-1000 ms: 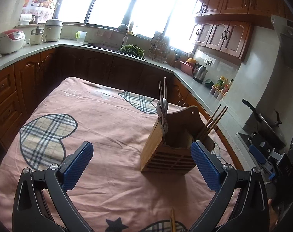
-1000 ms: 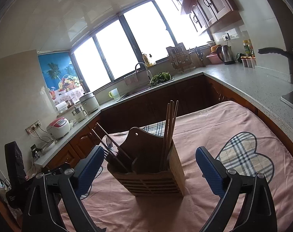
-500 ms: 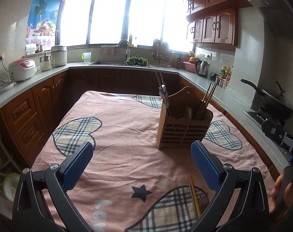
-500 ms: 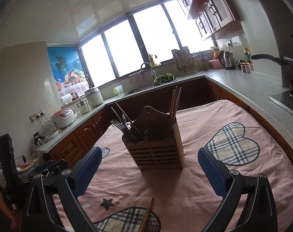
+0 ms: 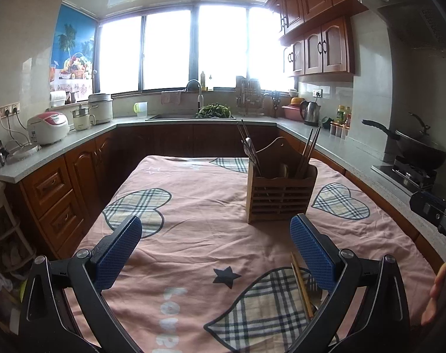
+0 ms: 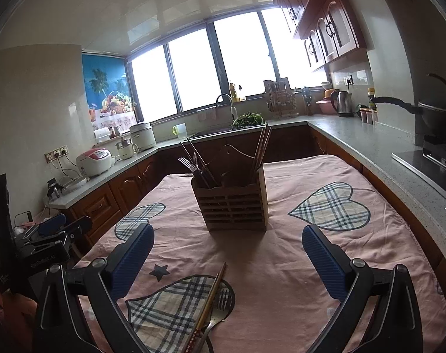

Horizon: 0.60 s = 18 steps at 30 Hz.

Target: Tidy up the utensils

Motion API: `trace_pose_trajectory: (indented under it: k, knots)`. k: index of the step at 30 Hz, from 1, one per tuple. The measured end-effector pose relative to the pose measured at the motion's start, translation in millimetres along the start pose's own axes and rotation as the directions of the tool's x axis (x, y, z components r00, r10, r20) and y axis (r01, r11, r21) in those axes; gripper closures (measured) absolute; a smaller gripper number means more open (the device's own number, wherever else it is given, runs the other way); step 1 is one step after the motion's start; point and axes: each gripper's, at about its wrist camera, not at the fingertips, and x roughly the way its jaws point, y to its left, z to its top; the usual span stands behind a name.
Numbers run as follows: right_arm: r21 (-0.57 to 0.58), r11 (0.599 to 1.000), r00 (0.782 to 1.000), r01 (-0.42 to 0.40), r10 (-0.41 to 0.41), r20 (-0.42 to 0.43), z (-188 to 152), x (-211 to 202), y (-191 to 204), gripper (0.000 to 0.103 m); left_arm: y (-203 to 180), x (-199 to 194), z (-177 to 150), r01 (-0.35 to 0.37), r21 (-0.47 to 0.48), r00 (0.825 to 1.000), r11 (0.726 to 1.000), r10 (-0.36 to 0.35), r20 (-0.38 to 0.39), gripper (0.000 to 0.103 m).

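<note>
Left wrist view now sits farther back from the wooden utensil holder (image 5: 280,194) than a second ago, when that box filled the space between the fingers; more of the pink tablecloth (image 5: 193,235) has come into sight, along with loose chopsticks (image 5: 301,285) lying near the right finger. The left gripper (image 5: 215,250) is spread wide and empty, as before. From the right wrist view, the right gripper (image 6: 227,260) is likewise wide apart, holding nothing, and it too has pulled away from the holder (image 6: 233,206).

The holder is a slatted, box-shaped wooden caddy with a curved back panel; dark chopsticks (image 6: 262,147) stand in its right compartment, forks and more sticks (image 6: 193,161) lean out at its left. On the near cloth, a pair of chopsticks (image 6: 209,303) lies across a metal fork (image 6: 220,303), touching it. The cloth is wrinkled, printed with plaid hearts and a dark star (image 6: 159,271). Speckled grey counters (image 6: 370,135) and brown wood cabinets ring the table beneath bright windows.
</note>
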Motion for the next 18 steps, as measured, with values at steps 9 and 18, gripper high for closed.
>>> trace_pose_trajectory:
  k: [9,18]
  knots:
    - [-0.089,0.993,0.991,0.076,-0.065,0.121,-5,-19,16,0.000,-12,-2,-18,-0.001,0.015,0.999,1.000,0.001,0.033,0.000]
    - [-0.026,0.997,0.997,0.072,-0.071,0.018,-58,12,2,0.000,-17,-2,-45,-0.047,0.036,0.999,0.998,0.046,0.012,0.000]
